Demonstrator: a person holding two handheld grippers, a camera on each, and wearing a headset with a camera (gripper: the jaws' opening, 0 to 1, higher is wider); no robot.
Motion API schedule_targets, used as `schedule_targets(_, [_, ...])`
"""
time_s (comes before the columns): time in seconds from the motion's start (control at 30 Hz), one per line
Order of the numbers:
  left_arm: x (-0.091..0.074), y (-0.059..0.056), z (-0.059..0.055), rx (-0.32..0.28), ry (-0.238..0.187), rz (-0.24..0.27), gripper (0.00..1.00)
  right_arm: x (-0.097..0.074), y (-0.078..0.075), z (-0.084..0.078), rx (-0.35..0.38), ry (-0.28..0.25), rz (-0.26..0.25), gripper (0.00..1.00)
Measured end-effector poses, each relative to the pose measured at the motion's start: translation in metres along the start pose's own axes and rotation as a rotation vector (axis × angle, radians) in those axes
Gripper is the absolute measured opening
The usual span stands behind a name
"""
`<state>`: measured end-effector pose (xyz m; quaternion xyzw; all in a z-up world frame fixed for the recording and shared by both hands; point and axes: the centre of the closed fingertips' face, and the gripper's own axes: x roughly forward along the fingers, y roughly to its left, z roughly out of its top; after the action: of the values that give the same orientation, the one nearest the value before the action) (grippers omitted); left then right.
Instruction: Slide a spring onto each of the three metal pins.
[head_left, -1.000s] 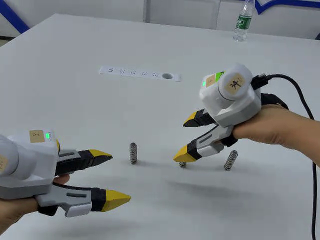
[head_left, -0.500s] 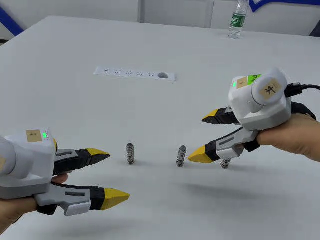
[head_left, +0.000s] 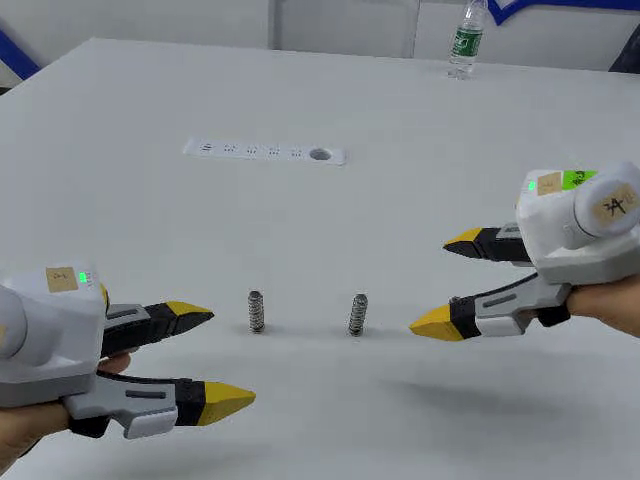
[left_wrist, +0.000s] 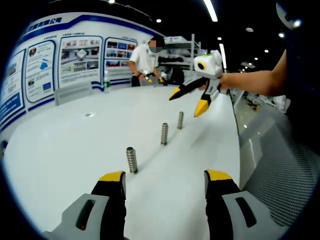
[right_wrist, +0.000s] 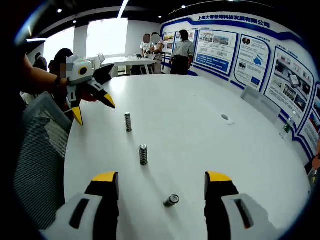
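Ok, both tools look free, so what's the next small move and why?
Probably ease the right tool and left tool back: both are open and empty, and near spring, middle spring and far spring each stand in a row, so nothing seems left to load.

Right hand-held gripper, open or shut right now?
Open: the white, yellow-tipped right hand-held gripper has its jaws spread wide, nothing between them.
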<state>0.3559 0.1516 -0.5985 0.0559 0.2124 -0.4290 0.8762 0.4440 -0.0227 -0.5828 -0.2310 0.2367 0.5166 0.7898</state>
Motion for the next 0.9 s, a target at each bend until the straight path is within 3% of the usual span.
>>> schedule_targets(0.3, [0.0, 0.0, -0.001, -0.004, 0.001, 0.003, 0.66, -0.017, 0.009, -0.02, 0.048, -0.043, -0.033, 0.73])
schedule_targets(0.43, [-0.001, 0.001, -0.001, -0.007, -0.002, 0.006, 0.67, -0.024, 0.015, -0.022, 0.054, -0.093, -0.042, 0.74])
schedule_targets(0.67, [-0.002, 0.0, -0.003, -0.001, -0.003, 0.007, 0.69, -0.026, 0.024, -0.036, 0.084, -0.125, -0.046, 0.77])
schedule_targets(0.9, [-0.002, -0.001, -0.003, 0.007, -0.007, 0.005, 0.71, -0.03, 0.032, -0.039, 0.09, -0.154, -0.047, 0.8])
